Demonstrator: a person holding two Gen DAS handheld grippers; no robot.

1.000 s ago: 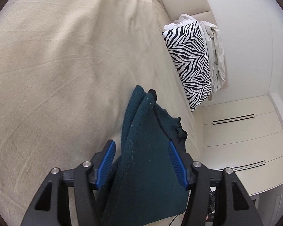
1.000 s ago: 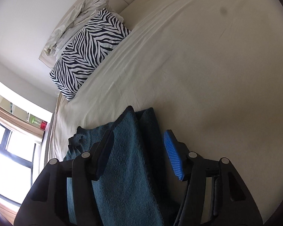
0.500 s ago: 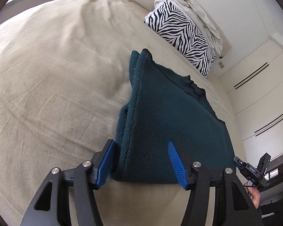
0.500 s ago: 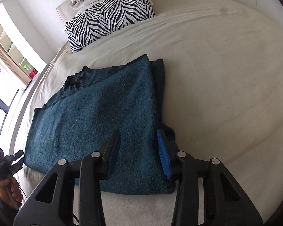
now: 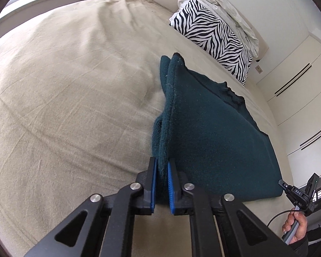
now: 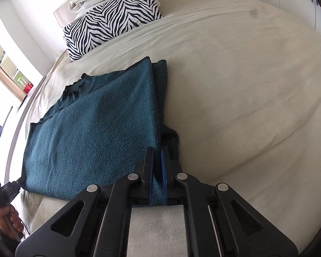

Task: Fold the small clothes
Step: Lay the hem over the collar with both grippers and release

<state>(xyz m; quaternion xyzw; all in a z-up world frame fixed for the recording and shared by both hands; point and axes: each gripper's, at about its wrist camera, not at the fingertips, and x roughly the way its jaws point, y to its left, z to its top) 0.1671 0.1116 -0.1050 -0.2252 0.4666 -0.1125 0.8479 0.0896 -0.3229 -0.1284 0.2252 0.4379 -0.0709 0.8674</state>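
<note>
A dark teal knit sweater point(image 5: 209, 132) lies folded on the beige bed sheet point(image 5: 70, 90). My left gripper point(image 5: 162, 171) is shut on its near left corner, where the layers stack. In the right wrist view the same sweater point(image 6: 100, 132) spreads to the left, neckline toward the pillow. My right gripper point(image 6: 157, 158) is shut on its near right corner, over the folded edge. Each gripper shows small at the other view's lower edge, held in a hand.
A zebra-striped pillow point(image 5: 214, 36) with crumpled white bedding point(image 5: 235, 10) leans at the headboard. White wardrobe doors point(image 5: 299, 85) stand on one side of the bed, a window and shelves point(image 6: 2, 64) on the other. Bare sheet point(image 6: 235, 85) stretches beside the sweater.
Both grippers were open around the sweater's corners one second ago. They have drawn back to the near edge and closed on the fabric.
</note>
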